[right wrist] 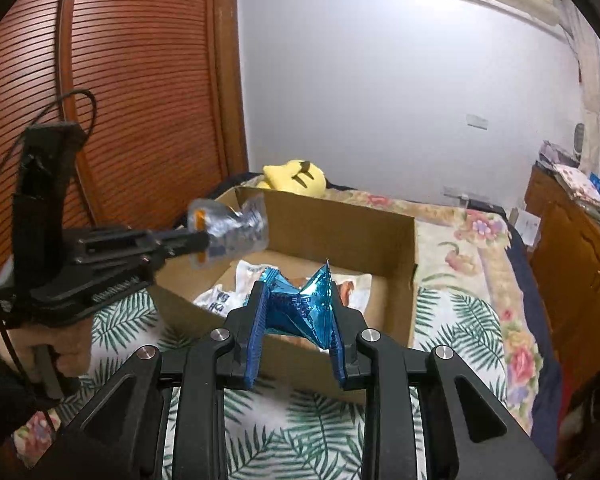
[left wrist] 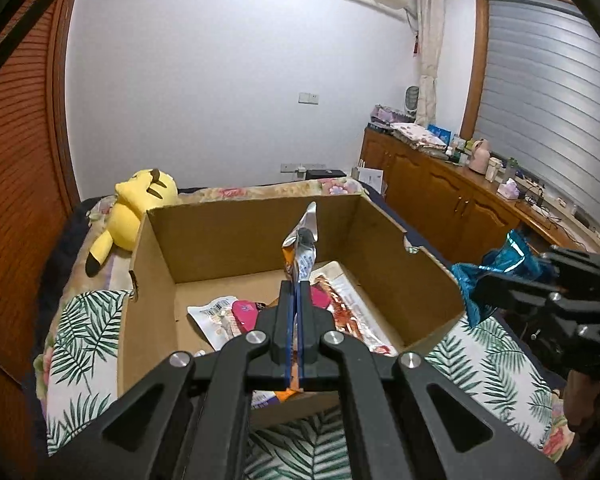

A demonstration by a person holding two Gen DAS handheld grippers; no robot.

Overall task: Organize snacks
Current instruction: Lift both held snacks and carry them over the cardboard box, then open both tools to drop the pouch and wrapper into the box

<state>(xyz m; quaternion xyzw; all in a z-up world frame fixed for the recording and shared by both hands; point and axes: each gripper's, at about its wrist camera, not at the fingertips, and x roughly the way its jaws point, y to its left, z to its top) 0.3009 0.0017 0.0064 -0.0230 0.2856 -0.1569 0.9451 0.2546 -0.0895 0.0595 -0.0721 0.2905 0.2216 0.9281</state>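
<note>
An open cardboard box [left wrist: 256, 236] [right wrist: 340, 224] sits on the bed. Inside lie several snack packets, among them a white one [left wrist: 214, 316] and a long red-and-white one [left wrist: 352, 312]. My left gripper [left wrist: 298, 286] is shut on a silver and orange snack packet [left wrist: 302, 248], held above the box; it also shows in the right wrist view [right wrist: 232, 228]. My right gripper [right wrist: 296, 300] is shut on a crumpled blue foil snack packet [right wrist: 304, 308], held near the box's near right wall; it shows in the left wrist view [left wrist: 500, 264].
A yellow plush toy [left wrist: 136, 208] lies on the bed behind the box. The bedspread [right wrist: 460, 312] has leaf and flower prints. A wooden cabinet [left wrist: 440, 196] with clutter runs along the right. A wooden slatted door [right wrist: 132, 80] is at the left.
</note>
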